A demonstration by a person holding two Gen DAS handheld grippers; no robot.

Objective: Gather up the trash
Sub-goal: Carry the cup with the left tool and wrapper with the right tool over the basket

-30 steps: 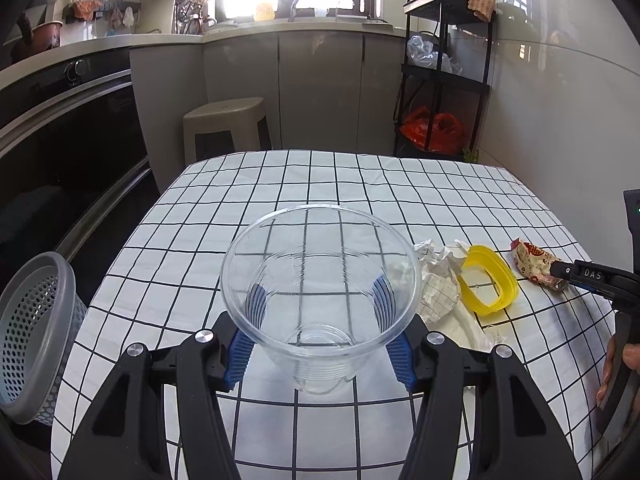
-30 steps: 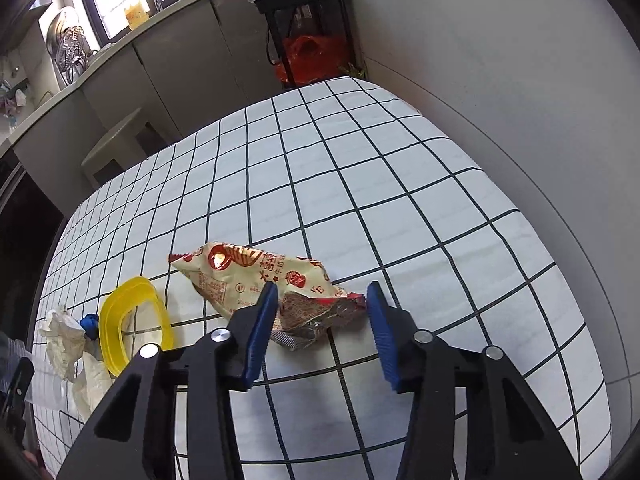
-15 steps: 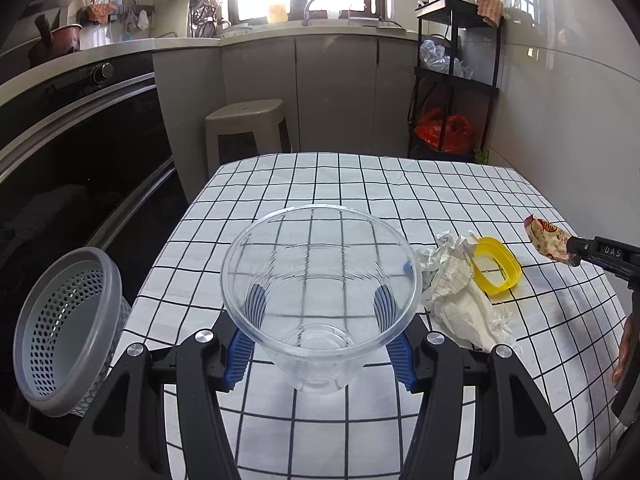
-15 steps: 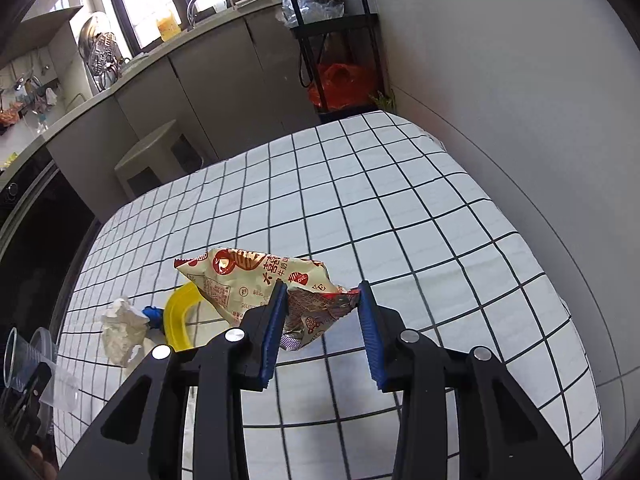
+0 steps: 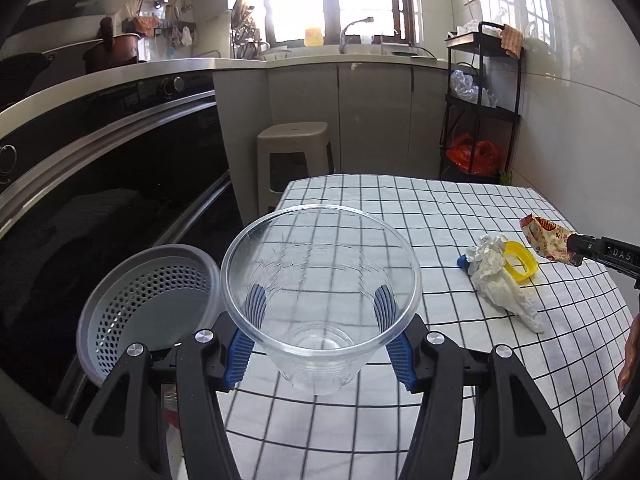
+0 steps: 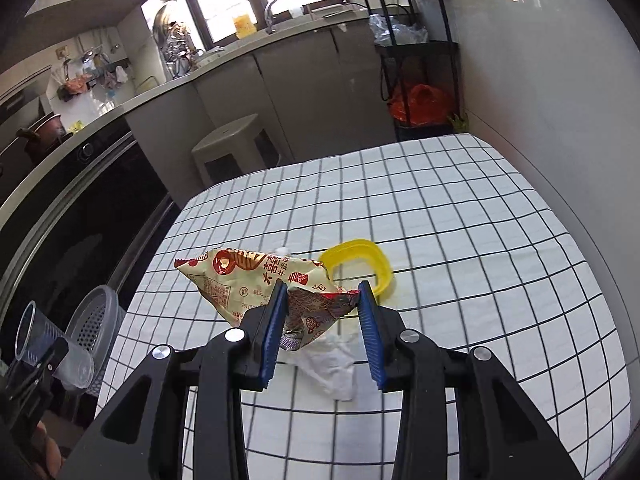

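My left gripper (image 5: 318, 312) is shut on a clear plastic cup (image 5: 320, 280), held upright above the table's left edge, just right of a grey perforated basket (image 5: 148, 308) on the floor. My right gripper (image 6: 322, 312) is shut on a crumpled snack wrapper (image 6: 256, 276), lifted off the checked tablecloth (image 6: 440, 220). On the cloth below lie a yellow plastic ring (image 6: 360, 258), a crumpled white tissue (image 5: 500, 280) and a small blue piece (image 5: 462, 261). The cup (image 6: 48, 344) and basket (image 6: 96, 320) also show at the left of the right wrist view.
A dark oven front and counter (image 5: 100, 140) run along the left. A beige stool (image 5: 296, 152) stands beyond the table, and a black shelf rack (image 5: 484, 100) with bags stands by the white wall on the right. A hand (image 5: 630, 352) shows at the right edge.
Both grippers rose and swung left. The wrapper closed in the right jaws and left the cloth. The cup now hangs near the table's left edge, with the basket much closer.
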